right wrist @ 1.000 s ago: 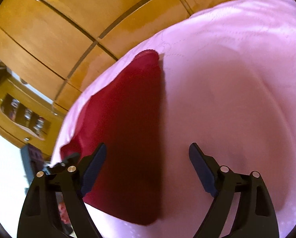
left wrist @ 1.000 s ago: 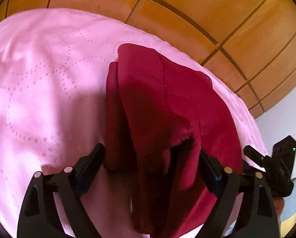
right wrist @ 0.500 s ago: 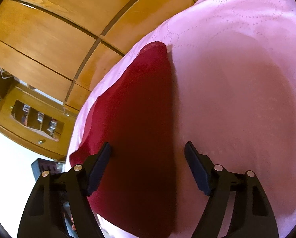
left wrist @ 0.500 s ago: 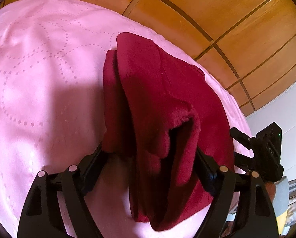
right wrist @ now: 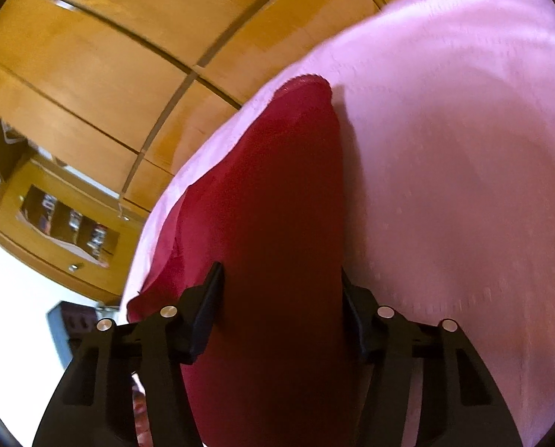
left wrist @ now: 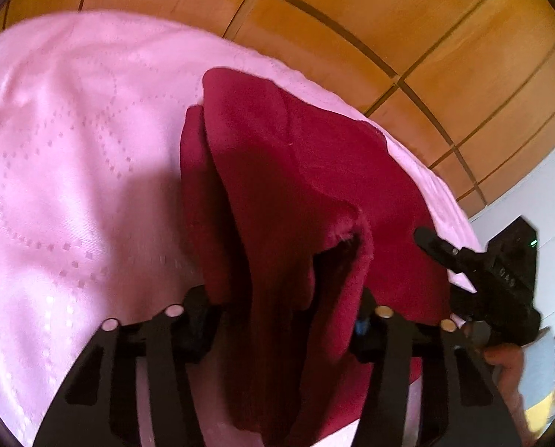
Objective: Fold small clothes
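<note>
A dark red garment (left wrist: pixel 296 171) lies loosely folded lengthwise on a pink quilted bedspread (left wrist: pixel 72 149). My left gripper (left wrist: pixel 283 313) is at its near end. Its jaws are closing, with bunched folds of the cloth filling the gap between them. In the right wrist view the same garment (right wrist: pixel 277 193) runs away from me as a long strip. My right gripper (right wrist: pixel 281 290) straddles it with its jaws closing. The cloth's right edge lies against one pad, and the other finger rests over the fabric. A black finger (left wrist: pixel 437 246) of the right gripper shows at the garment's right side.
Wooden wardrobe panels (left wrist: pixel 352 18) rise just beyond the bed's far edge. A low wooden cabinet with shelves (right wrist: pixel 65 231) stands to the left of the bed (right wrist: pixel 445 149). A person's hand (left wrist: pixel 508 368) holds the right gripper at the lower right.
Both pairs of jaws have narrowed from wide apart to close around the red cloth. The right gripper has slid leftward over the garment, so the strip now lies between its fingers.
</note>
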